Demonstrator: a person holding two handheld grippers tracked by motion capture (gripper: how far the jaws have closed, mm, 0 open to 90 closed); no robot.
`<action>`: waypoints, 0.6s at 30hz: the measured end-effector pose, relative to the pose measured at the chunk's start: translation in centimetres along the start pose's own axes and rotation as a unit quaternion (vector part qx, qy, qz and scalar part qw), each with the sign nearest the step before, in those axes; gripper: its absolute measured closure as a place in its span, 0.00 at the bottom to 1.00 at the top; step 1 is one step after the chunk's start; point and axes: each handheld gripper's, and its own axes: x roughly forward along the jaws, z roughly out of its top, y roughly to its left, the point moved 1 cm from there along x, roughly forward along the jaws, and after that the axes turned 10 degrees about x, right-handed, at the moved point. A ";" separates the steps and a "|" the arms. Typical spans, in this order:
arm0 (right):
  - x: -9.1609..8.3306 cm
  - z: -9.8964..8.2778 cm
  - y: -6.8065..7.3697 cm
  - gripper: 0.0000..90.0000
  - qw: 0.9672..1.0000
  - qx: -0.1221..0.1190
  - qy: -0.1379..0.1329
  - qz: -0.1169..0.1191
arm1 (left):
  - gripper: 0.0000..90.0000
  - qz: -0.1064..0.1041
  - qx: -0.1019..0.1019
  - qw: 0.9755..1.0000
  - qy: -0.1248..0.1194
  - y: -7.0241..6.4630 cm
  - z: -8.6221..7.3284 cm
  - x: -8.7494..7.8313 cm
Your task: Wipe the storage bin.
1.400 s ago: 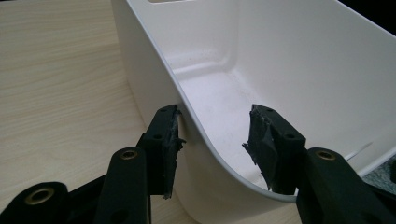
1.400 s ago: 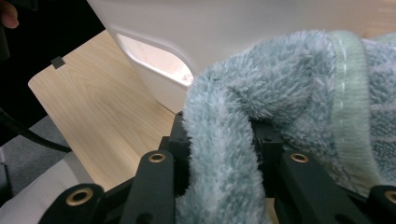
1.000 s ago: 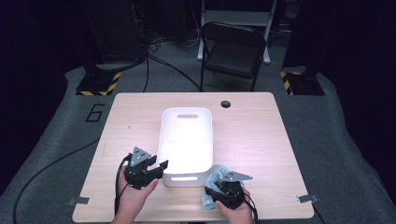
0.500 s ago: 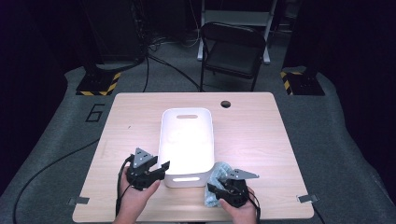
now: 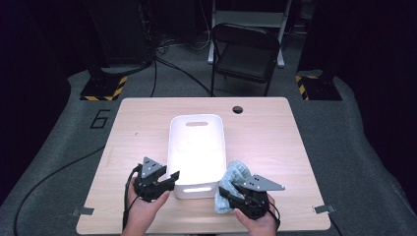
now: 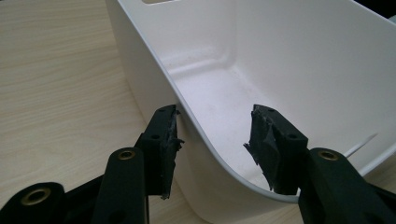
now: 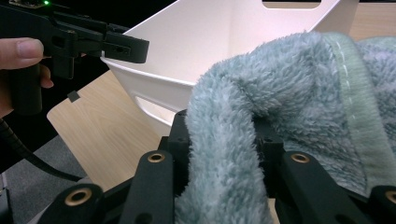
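Note:
A white plastic bin (image 5: 196,119) stands in the middle of the wooden table (image 5: 275,137). My left gripper (image 5: 173,176) is at the bin's near left corner. In the left gripper view my left gripper (image 6: 215,123) is open and straddles the bin (image 6: 289,60) wall, one jaw outside and one inside. My right gripper (image 5: 221,192) is shut on a fluffy grey-green towel (image 5: 235,173), lifted beside the bin's near right corner. In the right gripper view the towel (image 7: 280,79) bulges over my right gripper (image 7: 223,123), with the bin (image 7: 219,42) just behind.
A black folding chair (image 5: 246,54) stands behind the table. A round hole (image 5: 238,109) sits near the table's far edge. Yellow-and-black striped stand bases (image 5: 101,88) rest on the grey floor, and cables run across it.
My right gripper has risen off the table with the towel and come closer to the bin's near right corner. The left gripper has stayed at the bin's corner.

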 end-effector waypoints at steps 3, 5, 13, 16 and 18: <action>0.1 -0.2 -0.3 0.75 1.000 0.001 -0.003 -0.001 | 0.57 0.004 0.008 1.000 -0.001 -0.4 0.1 0.0; 0.2 -0.5 -0.5 0.75 1.000 0.003 -0.005 -0.002 | 0.57 0.005 0.005 1.000 -0.002 -0.5 0.0 0.0; 0.6 -1.3 -1.4 0.75 1.000 0.010 0.010 -0.015 | 0.56 0.009 0.007 1.000 0.000 -0.9 0.1 0.1; 0.6 -1.6 -2.0 0.74 0.999 0.015 0.015 -0.024 | 0.55 0.004 0.009 1.000 0.004 -1.2 0.2 0.1; 0.6 -1.8 -2.4 0.74 0.999 0.018 0.017 -0.030 | 0.52 0.000 0.009 1.000 0.005 -1.4 0.2 0.1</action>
